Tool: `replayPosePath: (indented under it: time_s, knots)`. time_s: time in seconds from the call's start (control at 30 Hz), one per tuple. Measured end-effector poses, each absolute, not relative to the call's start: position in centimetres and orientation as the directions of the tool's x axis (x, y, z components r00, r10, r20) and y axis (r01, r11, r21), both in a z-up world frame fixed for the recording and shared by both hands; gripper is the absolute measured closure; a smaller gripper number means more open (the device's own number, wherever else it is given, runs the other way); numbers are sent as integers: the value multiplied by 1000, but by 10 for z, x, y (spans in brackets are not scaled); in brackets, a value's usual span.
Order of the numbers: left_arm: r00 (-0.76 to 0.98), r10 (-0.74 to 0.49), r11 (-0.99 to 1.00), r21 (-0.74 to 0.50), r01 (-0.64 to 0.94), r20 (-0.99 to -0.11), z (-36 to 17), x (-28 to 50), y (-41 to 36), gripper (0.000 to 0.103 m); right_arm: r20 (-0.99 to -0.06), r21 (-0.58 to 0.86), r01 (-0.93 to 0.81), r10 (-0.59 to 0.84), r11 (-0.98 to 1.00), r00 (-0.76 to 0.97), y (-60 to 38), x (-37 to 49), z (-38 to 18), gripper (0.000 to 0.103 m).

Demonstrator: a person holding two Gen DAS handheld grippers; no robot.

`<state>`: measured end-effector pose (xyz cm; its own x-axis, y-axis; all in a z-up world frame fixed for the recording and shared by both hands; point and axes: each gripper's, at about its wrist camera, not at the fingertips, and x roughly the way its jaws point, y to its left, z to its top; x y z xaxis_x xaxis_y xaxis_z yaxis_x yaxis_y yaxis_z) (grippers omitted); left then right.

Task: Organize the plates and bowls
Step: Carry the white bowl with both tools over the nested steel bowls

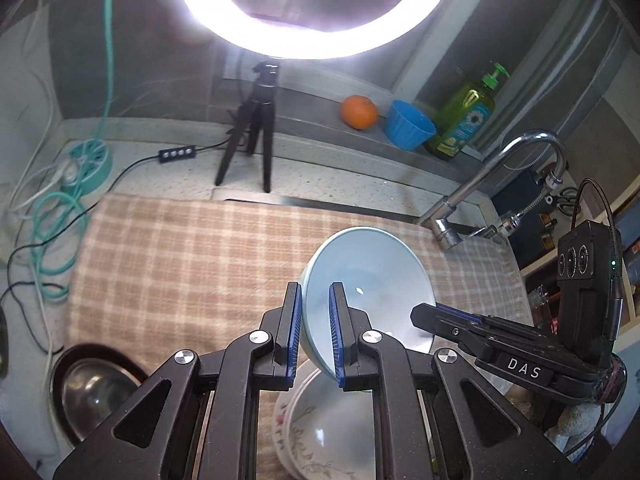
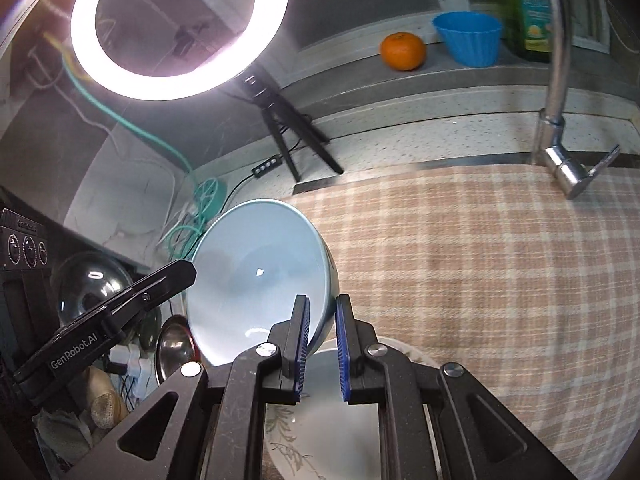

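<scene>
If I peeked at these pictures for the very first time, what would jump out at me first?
Probably the glowing ring light, shining bright white on its little tripod at the back of the counter. Next comes the pale blue bowl, tilted in the air above a flowery plate, with the left gripper and the right gripper each pinching its rim. Far behind, an orange sits on the ledge beside a blue cup.

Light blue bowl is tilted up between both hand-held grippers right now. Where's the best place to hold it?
Grip the light blue bowl by its thin rim, one finger inside and one outside, as the left hand-held gripper and right hand-held gripper do now. Come from opposite sides: the curved wall offers no flat face.
</scene>
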<state>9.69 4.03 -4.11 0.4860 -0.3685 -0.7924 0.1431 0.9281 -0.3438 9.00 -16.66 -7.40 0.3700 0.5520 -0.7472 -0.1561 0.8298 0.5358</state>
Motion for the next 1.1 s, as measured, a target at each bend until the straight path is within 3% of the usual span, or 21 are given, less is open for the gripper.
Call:
replayPosePath:
  time_s: [1.1]
  knots:
    - [550,-236,896,-399,-196,-801,-66,4,200,91,-787,481,-466,600,743,144,19,57,-72,91]
